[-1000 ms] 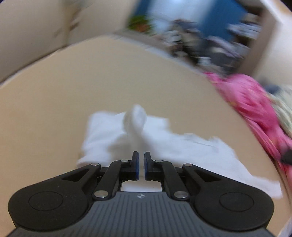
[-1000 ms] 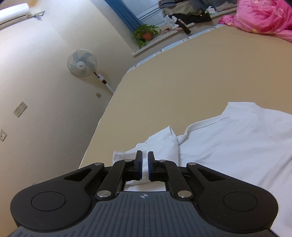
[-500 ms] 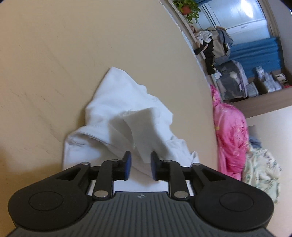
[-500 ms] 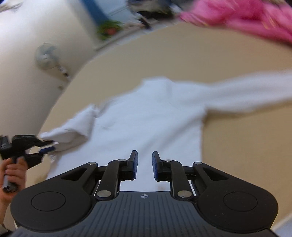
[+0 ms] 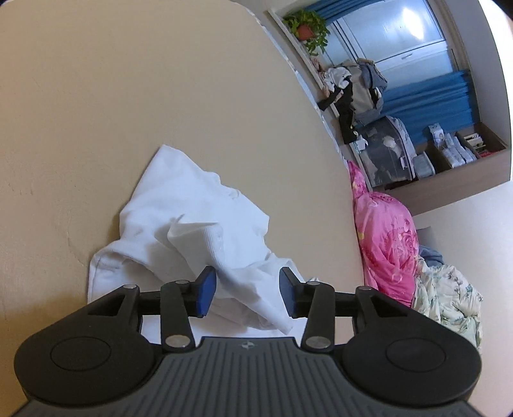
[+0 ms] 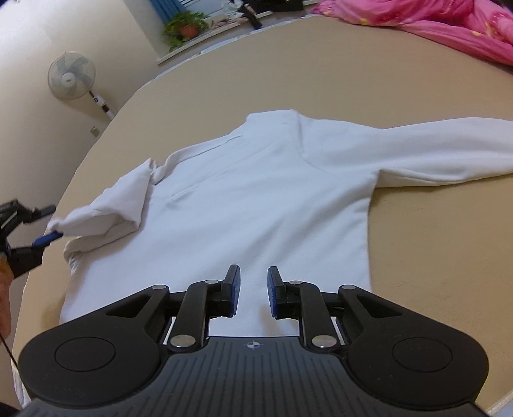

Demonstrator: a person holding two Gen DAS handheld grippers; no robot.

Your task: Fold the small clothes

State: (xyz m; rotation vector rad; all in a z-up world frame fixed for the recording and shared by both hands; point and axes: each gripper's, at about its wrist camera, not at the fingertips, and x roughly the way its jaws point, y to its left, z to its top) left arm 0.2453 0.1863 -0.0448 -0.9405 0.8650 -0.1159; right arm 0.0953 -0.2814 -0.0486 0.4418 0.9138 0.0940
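Note:
A white long-sleeved shirt [image 6: 256, 192] lies spread on the tan surface [image 6: 433, 256]. One sleeve [image 6: 433, 150] stretches out to the right; the other sleeve [image 5: 205, 237] is bunched and folded over at the left. My left gripper [image 5: 247, 287] is open, its blue pads either side of that bunched sleeve's end; it also shows in the right wrist view [image 6: 45, 224] at the sleeve's cuff. My right gripper [image 6: 254, 290] is open and empty above the shirt's lower body.
A pink quilt [image 5: 384, 237] and a floral one [image 5: 449, 295] lie along the surface's edge. A standing fan [image 6: 72, 77] and a potted plant [image 6: 184, 27] on a sill stand beyond it. Shelves with clothes [image 5: 359, 86] are behind.
Both grippers were shut on the shirt a second ago and have opened. The right gripper has pulled back over the shirt's body. The left gripper has opened wider around the sleeve end.

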